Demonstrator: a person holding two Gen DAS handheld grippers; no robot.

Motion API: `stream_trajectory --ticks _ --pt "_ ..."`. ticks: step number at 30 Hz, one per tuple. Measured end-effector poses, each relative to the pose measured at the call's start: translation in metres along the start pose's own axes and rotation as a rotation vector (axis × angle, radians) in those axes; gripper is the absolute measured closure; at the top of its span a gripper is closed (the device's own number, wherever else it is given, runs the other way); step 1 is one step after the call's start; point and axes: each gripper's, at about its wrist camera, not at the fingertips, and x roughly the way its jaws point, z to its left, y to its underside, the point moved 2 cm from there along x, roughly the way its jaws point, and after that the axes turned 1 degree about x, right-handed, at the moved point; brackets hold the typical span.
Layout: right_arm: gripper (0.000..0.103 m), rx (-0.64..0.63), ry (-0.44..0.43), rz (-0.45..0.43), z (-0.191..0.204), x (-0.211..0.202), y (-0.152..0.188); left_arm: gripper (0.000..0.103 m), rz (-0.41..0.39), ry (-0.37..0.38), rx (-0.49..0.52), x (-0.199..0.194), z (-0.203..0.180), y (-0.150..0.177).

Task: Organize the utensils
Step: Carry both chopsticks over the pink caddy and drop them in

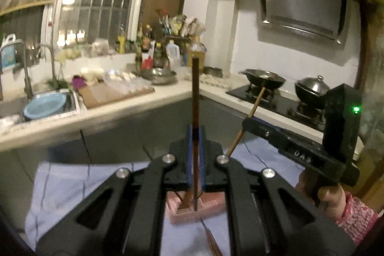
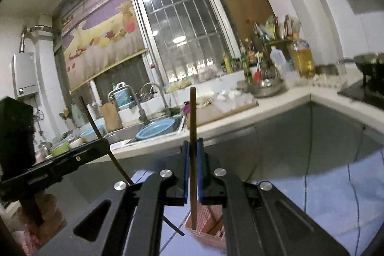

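My left gripper [image 1: 196,136] is shut on a dark brown chopstick [image 1: 195,92] held upright, its lower end over a pink slotted basket [image 1: 206,210] on a blue cloth [image 1: 72,184]. My right gripper [image 2: 192,148] is shut on a lighter wooden chopstick [image 2: 192,112], also upright, its lower end inside the same pink basket [image 2: 211,222]. In the left wrist view the right gripper [image 1: 247,122] shows at the right, holding its chopstick [image 1: 256,102]. In the right wrist view the left gripper [image 2: 105,143] shows at the left with the dark chopstick [image 2: 93,121].
Another dark utensil [image 1: 212,241] lies on the cloth in front of the basket. Behind runs a white L-shaped counter [image 1: 144,104] with a sink and blue basin [image 1: 44,104], a cutting board [image 1: 112,92], bottles, and a stove with a wok [image 1: 264,78] and a lidded pot [image 1: 312,88].
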Motion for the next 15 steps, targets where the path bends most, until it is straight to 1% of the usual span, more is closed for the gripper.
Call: stream_trajectory --ticks 2,4,6,8,11,13,14,15 --pt "0.097 -0.014 0.016 0.002 -0.005 0.018 -0.004 0.098 0.007 -0.018 0.010 0.018 0.004 -0.004" --pt "0.097 -0.026 0.035 0.030 -0.013 0.038 0.005 0.098 0.045 -0.024 0.013 0.043 0.009 0.003" --pt "0.097 -0.013 0.037 0.082 -0.022 0.050 0.026 0.098 0.110 -0.030 0.006 0.069 0.014 0.022" --pt "0.097 -0.002 0.040 0.139 -0.027 0.060 0.049 0.098 0.158 -0.023 -0.002 0.084 0.018 0.041" --pt "0.096 -0.002 0.071 0.214 -0.034 0.076 0.078 0.098 0.269 -0.059 -0.017 0.115 0.023 0.076" --pt "0.095 0.014 0.097 0.263 -0.037 0.086 0.094 0.094 0.334 -0.086 -0.015 0.132 0.025 0.096" --pt "0.095 0.030 0.093 0.280 -0.037 0.087 0.098 0.094 0.363 -0.098 -0.015 0.138 0.025 0.105" --pt "0.095 0.045 0.084 0.287 -0.036 0.086 0.099 0.094 0.376 -0.100 -0.020 0.137 0.026 0.110"
